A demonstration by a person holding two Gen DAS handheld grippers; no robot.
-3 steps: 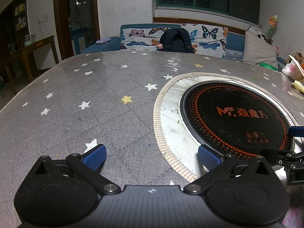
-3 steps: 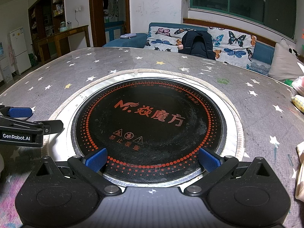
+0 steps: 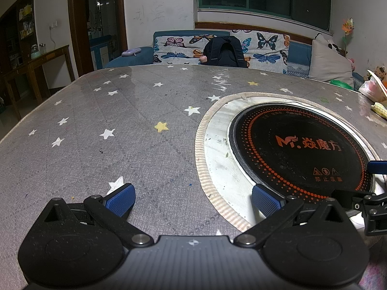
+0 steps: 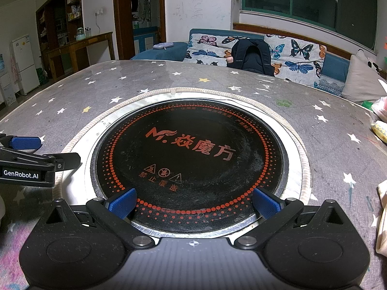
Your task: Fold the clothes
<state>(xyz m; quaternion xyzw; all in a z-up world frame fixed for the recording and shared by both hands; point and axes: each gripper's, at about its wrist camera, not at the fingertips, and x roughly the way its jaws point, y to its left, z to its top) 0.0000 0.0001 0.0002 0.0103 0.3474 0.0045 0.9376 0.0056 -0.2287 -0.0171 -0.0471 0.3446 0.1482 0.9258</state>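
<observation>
Nothing moved since last look.
Left gripper (image 3: 192, 199) and right gripper (image 4: 193, 199) wide, empty, over table (image 3: 101, 159); folding not begun.

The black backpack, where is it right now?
The black backpack sits upright on the butterfly-print sofa beyond the far edge of the grey star-patterned table, below the dark window; in the right wrist view it appears right of centre.

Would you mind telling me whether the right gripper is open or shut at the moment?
Open. The right gripper has its blue pads spread wide apart over the black cooktop, with nothing between them.
</observation>
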